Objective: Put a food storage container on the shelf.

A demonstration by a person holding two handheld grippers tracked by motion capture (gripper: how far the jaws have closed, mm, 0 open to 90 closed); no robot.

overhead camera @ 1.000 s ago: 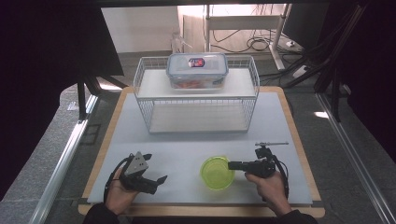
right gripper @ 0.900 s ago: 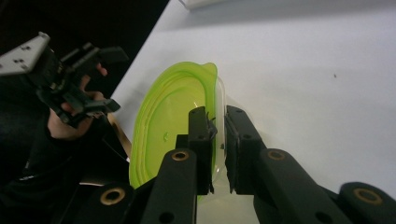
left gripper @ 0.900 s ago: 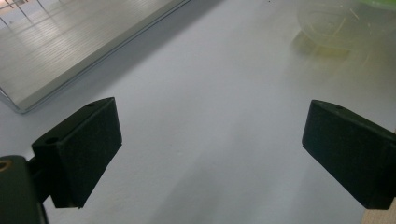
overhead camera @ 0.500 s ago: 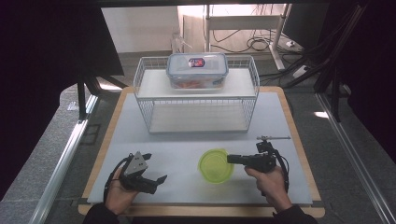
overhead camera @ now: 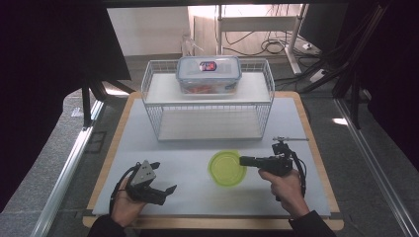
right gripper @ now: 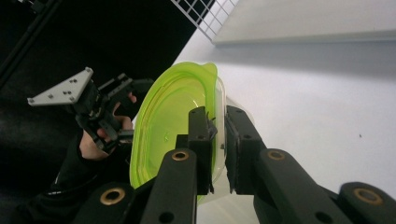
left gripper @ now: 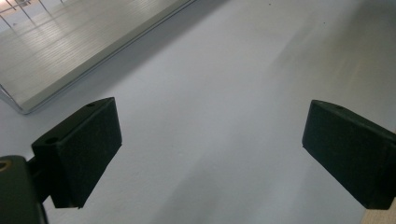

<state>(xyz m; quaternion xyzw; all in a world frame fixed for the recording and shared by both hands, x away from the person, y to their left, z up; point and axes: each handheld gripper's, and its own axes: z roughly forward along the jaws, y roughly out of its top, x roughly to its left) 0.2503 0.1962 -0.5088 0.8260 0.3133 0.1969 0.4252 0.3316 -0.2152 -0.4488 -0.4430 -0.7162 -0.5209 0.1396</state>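
Left gripper [overhead camera: 157, 190]: held low at the near-left of the surface [overhead camera: 197, 148], hand [overhead camera: 123, 205] under it, grey three-cornered plate on top, jaws pointing right and a little away from the person. Jaws wide apart, nothing between them. In the left gripper view they frame bare white surface, with the wire rack's lower shelf [left gripper: 70, 51] cut off at the top-left corner.

Centre: green bowl [overhead camera: 227, 168] sits just in front of the wire rack [overhead camera: 207, 106], lifted at its right edge. Rack's top shelf carries a clear lidded food container [overhead camera: 209, 74]; contents are reddish, too small to make out.

Right gripper [overhead camera: 242, 161]: hand [overhead camera: 284, 185] at near-right, forearm coming up from the bottom edge, gripper body roughly level and pointing left toward the bowl. Jaws nearly together, clamped on the bowl's rim [right gripper: 219, 121], one jaw inside the bowl and one outside. In the right gripper view the bowl stands on edge in frame, its lower part hidden behind the jaws and linkage. The left gripper [right gripper: 133, 88] and its hand show beyond the bowl, partly covered by it.

Whether the bowl's far edge touches the surface: cannot tell from the high view. Cable from the right gripper loops along the hand.
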